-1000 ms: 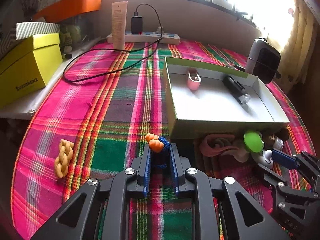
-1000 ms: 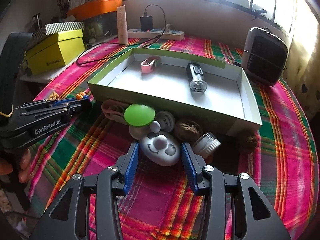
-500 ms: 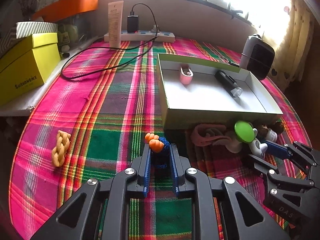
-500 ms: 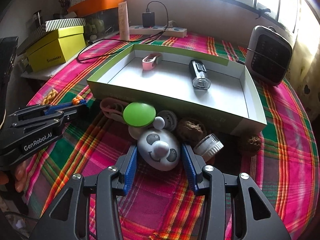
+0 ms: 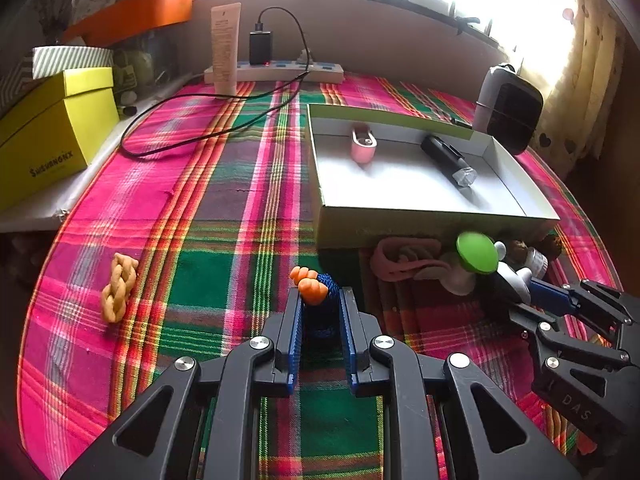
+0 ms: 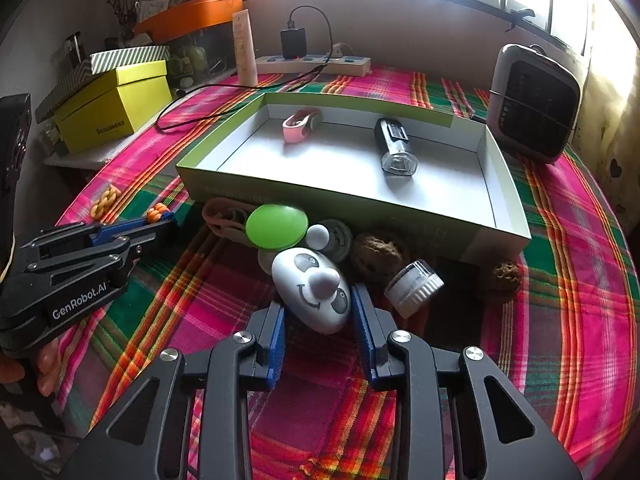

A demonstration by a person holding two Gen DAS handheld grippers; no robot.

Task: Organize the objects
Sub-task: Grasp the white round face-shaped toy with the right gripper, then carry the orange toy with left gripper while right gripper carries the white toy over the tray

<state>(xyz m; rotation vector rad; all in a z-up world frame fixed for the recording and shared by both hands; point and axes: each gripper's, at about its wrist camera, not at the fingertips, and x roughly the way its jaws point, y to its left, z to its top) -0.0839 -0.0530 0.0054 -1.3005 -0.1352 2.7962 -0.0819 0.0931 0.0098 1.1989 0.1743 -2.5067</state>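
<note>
Sitting already in the open box (image 6: 504,200), well beyond both tongs: a pink clip-like item (image 6: 301,125) and a black flashlight (image 6: 394,144). Counting as done, by the look of it, just those two.

Clamping the left tongs (image 5: 320,304) together on a blue braided cord with orange knots (image 5: 314,290), low over the plaid surface (image 5: 200,200), short of the box's near wall. Closing the right tongs (image 6: 318,304) on a white egg-shaped toy with a panda face (image 6: 310,288), pads seeming to be touching its sides, toy tilting between them.

Remaining outside the box, just ahead of the right tongs: a green disc (image 6: 276,226), a grey round smiley piece (image 6: 338,236), a brown walnut-like ball (image 6: 378,256), a small ribbed-cap jar (image 6: 414,286), a second brown ball (image 6: 506,276) further right, and pink bands (image 6: 224,216) to the left. Lying well left of the left tongs: a tan braided knot (image 5: 118,286).

Judging from this, sitting early to midway; most items not yet boxed.
</note>
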